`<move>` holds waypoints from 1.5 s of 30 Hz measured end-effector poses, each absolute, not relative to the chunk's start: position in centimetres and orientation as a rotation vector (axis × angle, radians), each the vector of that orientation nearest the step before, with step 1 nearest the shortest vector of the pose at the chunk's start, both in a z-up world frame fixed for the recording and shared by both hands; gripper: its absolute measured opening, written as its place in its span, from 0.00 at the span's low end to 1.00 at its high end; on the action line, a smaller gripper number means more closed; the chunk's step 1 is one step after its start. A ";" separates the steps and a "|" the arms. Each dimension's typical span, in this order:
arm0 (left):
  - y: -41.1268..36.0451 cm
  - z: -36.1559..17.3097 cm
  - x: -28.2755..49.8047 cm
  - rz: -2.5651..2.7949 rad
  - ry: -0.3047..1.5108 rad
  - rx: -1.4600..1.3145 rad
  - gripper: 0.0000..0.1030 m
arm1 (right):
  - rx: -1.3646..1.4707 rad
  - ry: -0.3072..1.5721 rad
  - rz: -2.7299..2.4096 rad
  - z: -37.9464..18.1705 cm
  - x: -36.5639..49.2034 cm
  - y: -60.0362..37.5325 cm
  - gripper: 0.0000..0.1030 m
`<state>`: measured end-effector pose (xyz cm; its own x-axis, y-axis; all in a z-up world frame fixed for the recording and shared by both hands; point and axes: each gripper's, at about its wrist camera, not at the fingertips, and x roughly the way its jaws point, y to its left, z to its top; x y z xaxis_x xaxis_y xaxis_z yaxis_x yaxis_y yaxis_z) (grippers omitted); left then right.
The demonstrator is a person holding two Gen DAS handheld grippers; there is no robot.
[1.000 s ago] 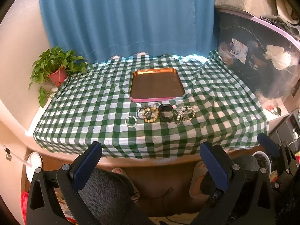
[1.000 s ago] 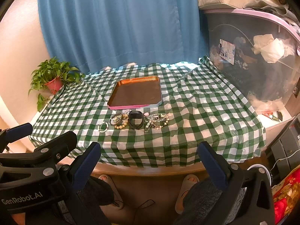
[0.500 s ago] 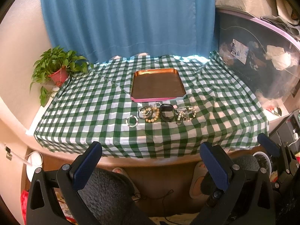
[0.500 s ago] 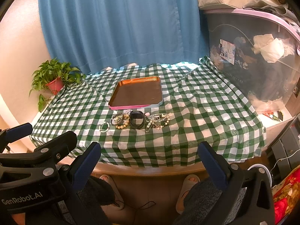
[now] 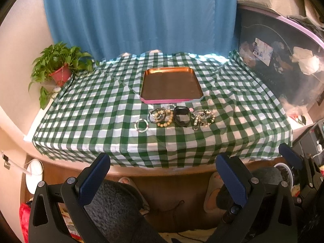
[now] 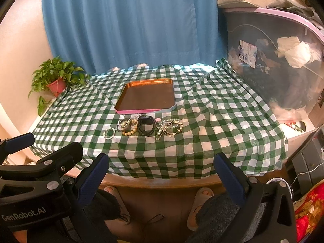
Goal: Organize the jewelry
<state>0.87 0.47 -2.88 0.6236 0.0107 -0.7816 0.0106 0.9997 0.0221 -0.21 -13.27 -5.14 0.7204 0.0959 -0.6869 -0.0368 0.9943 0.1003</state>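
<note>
— Green-checked cloth (image 5: 85,109) covers the whole table; what sits nearest us?

— Nearest are the two grippers, off the near edge of the table and low. The left gripper (image 5: 162,174) is spread wide with nothing between its blue pads; the right gripper (image 6: 161,173) is likewise released and empty.

— And the jewelry?

— Straight ahead of both, a row of pieces just in front of the tray (image 5: 171,101): a small pale bead ring (image 5: 141,125) alone at the left end, then a wooden bead bracelet (image 5: 167,119), a black band (image 5: 182,117), and a tangled beaded strand (image 5: 203,117) at the right end. The row's long axis runs left to right, parallel to the tray's near rim.

— Which hand is closer?

— Neither, clearly; I'd judge the left better placed for the lone ring. The tray is empty, so no sorting is done yet.
</note>
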 end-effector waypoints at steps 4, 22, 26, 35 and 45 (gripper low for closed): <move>0.8 -5.1 2.3 -0.016 0.909 0.033 1.00 | 0.070 0.777 0.097 -6.7 1.3 -13.0 1.00; 4.5 -17.3 12.3 -0.081 0.899 0.058 1.00 | 0.102 0.732 0.247 -16.3 8.6 -15.6 0.98; 6.3 -18.6 15.0 -0.180 0.900 -0.054 1.00 | 0.122 0.746 0.221 -17.5 11.1 -16.8 1.00; 6.4 -21.5 22.6 -0.287 0.892 -0.078 0.99 | 0.091 0.747 0.393 -18.9 17.4 -14.3 1.00; 8.0 -23.9 26.3 -0.326 0.918 -0.155 0.57 | 0.057 0.742 0.486 -21.1 21.8 -11.3 0.74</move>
